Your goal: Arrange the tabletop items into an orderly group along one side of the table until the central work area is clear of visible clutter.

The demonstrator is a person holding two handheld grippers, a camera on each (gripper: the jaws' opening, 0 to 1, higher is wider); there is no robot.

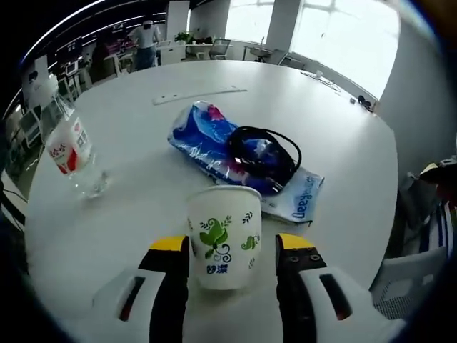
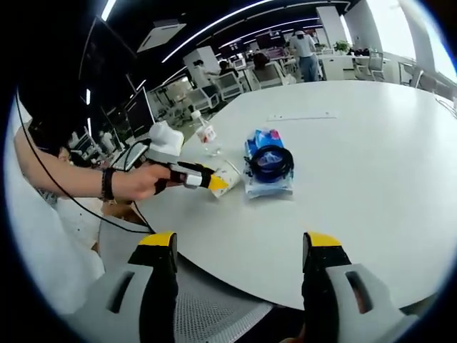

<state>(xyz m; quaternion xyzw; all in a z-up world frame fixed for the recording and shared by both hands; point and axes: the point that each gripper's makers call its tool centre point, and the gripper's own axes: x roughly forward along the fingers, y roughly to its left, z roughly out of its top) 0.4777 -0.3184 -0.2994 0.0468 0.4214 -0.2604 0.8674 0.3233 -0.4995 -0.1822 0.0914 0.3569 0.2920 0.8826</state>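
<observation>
Landmark: the paper cup [image 1: 224, 236], white with a green leaf print, is stood upright on the round white table [image 1: 343, 143], near the table edge closest to the person.
Left gripper [image 1: 232, 246]: the cup is seen between its two yellow-tipped jaws, one jaw at each side of the cup wall; whether the jaws press the cup or only flank it cannot be told. In the right gripper view the left gripper [image 2: 214, 181] is seen held in a hand [image 2: 139, 182], with the cup [image 2: 227, 174] at its tips.
Right gripper [image 2: 240, 246]: its jaws are spread wide with nothing between them, held over the table edge, well apart from the cup.
Blue packet [image 1: 207, 139]: a blue and white plastic packet is laid flat just behind the cup.
Black cable [image 1: 264, 150]: a coiled black cable is rested on top of the packet, behind the cup and a little to its right in the left gripper view.
Water bottle [image 1: 68, 143]: a clear bottle with a red and white label is stood to the left of the cup, apart from it.
White strip [image 1: 200, 95]: a thin white strip is laid flat well beyond the cup, past the packet.
Background: office desks, chairs and people are seen far beyond the table.
</observation>
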